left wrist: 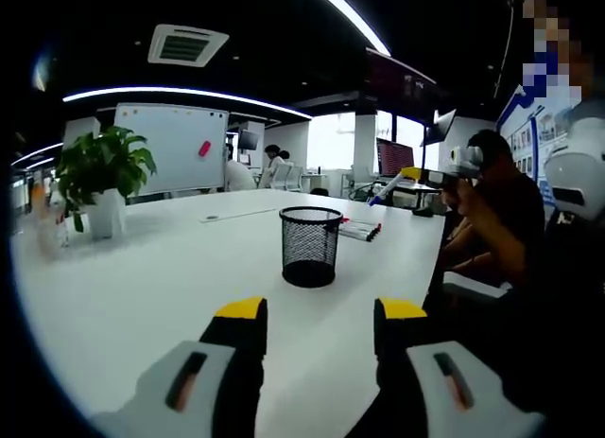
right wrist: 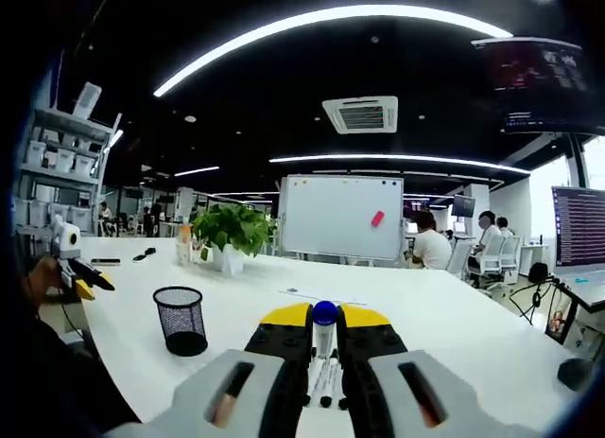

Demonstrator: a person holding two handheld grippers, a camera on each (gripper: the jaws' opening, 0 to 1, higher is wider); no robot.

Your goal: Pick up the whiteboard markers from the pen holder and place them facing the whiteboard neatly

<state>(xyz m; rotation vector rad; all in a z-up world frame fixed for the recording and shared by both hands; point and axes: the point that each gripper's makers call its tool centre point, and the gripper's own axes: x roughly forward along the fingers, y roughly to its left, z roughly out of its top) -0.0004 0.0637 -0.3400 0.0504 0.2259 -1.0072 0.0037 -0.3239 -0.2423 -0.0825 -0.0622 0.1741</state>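
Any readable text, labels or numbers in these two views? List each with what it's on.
None can be read.
Poster wall at the right of the left gripper view: print too blurred.
Monitor at the right of the right gripper view: rows of lines, too small.
Overhead screen: dim, blurred.
Whiteboard: no writing, just a pink object on it.
Blue-capped marker in the right gripper: no legible label.

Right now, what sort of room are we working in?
Most likely an open-plan office meeting area: a long white table, a whiteboard on a stand, and people seated at monitors behind.
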